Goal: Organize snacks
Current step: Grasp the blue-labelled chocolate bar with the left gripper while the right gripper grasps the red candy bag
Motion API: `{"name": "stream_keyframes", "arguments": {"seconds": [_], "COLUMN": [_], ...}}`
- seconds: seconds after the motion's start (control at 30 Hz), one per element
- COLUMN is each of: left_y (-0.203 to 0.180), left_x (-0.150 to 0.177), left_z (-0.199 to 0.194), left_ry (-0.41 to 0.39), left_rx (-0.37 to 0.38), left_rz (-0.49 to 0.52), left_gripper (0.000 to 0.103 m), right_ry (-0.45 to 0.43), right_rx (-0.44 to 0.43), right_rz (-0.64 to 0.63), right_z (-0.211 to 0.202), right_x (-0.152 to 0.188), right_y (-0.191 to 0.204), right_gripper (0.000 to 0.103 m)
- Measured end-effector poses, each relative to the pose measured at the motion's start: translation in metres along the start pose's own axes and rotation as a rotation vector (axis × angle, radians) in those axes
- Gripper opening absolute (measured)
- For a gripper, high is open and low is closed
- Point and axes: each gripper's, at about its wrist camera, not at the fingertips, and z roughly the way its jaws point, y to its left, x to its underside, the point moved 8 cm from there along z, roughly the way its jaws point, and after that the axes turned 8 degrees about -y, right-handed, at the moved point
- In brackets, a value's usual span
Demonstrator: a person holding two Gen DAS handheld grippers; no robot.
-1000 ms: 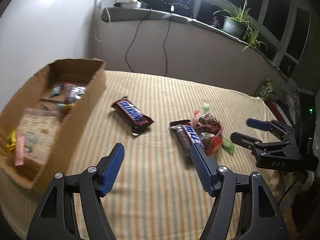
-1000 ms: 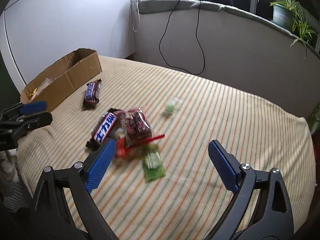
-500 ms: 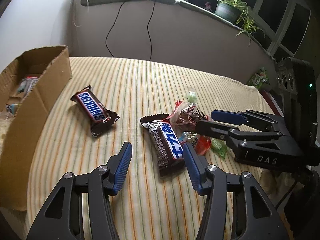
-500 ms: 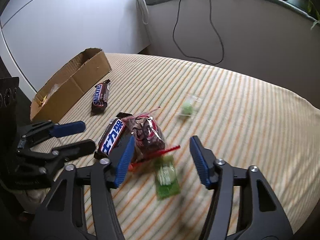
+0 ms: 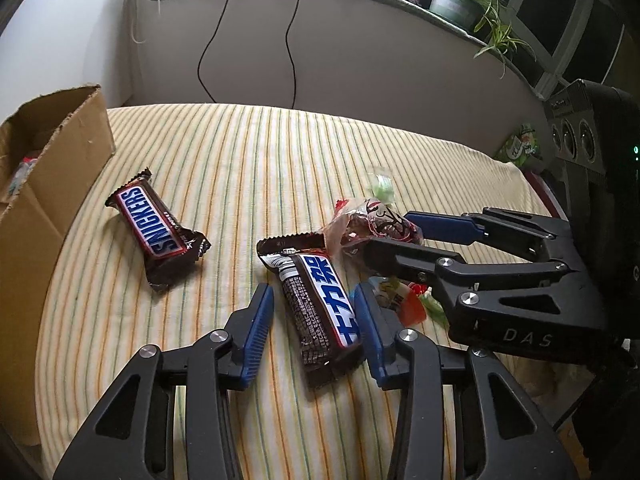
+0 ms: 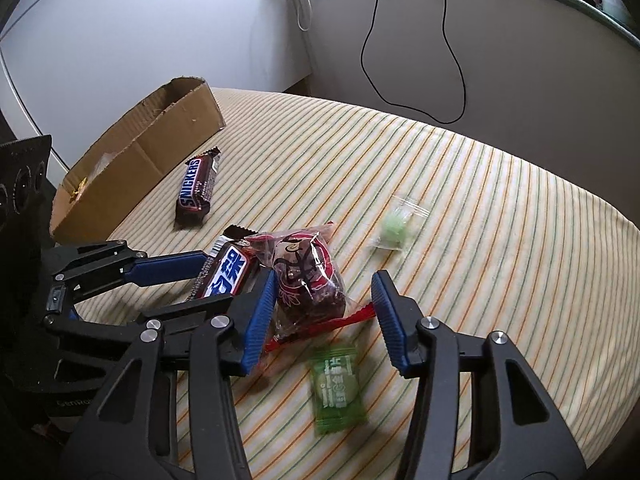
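Observation:
On the striped cloth lie a Snickers bar and a brown bar with blue-and-white lettering. My left gripper straddles the lettered bar. Its jaws are closing, the right pad at the wrapper's edge, the left pad a little off it. My right gripper straddles a red packet of dark fruit. These jaws are closing too, with a gap left on the right side. A green sachet and a small clear bag with a green sweet lie nearby. The two grippers nearly touch.
An open cardboard box holding several snacks stands at the left edge of the cloth. Black cables hang down the wall behind. A potted plant sits on the sill. Another green packet lies at the far right.
Both grippers came forward and down over the snack pile, and both sets of jaws narrowed. The lettered bar now lies between the left jaws, the red packet between the right.

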Motion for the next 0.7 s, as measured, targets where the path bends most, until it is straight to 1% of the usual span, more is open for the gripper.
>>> {"name": "stream_keyframes", "arguments": {"seconds": [0.07, 0.13, 0.2, 0.27, 0.47, 0.5, 0.53, 0.57, 0.7], "left_y": [0.0, 0.003, 0.005, 0.005, 0.008, 0.009, 0.01, 0.011, 0.016], "left_x": [0.0, 0.001, 0.002, 0.001, 0.002, 0.002, 0.002, 0.002, 0.003], "left_z": [0.001, -0.001, -0.003, -0.004, -0.006, -0.007, -0.007, -0.008, -0.012], "left_ry": [0.0, -0.001, -0.001, -0.002, -0.008, -0.009, -0.01, -0.011, -0.015], "left_rx": [-0.002, -0.004, -0.012, -0.015, -0.017, -0.017, -0.017, -0.019, -0.021], "left_rz": [0.005, 0.018, 0.036, 0.046, 0.052, 0.05, 0.049, 0.049, 0.042], "left_gripper": [0.042, 0.042, 0.038, 0.031, 0.03, 0.03, 0.03, 0.03, 0.03], "right_ry": [0.002, 0.01, 0.019, 0.025, 0.035, 0.035, 0.036, 0.036, 0.033], "right_rx": [-0.01, -0.02, -0.035, -0.04, -0.022, -0.021, -0.018, -0.022, -0.004], "right_rz": [0.003, 0.007, 0.016, 0.017, -0.022, -0.025, -0.026, -0.026, -0.033], "right_z": [0.001, 0.003, 0.004, 0.006, 0.012, 0.012, 0.012, 0.012, 0.009], "right_x": [-0.001, -0.001, -0.001, -0.002, -0.002, -0.002, -0.002, -0.002, -0.002], "right_y": [0.001, 0.001, -0.001, -0.001, 0.006, 0.006, 0.007, 0.008, 0.007], "right_gripper": [0.052, 0.052, 0.052, 0.052, 0.052, 0.047, 0.046, 0.035, 0.034]}}
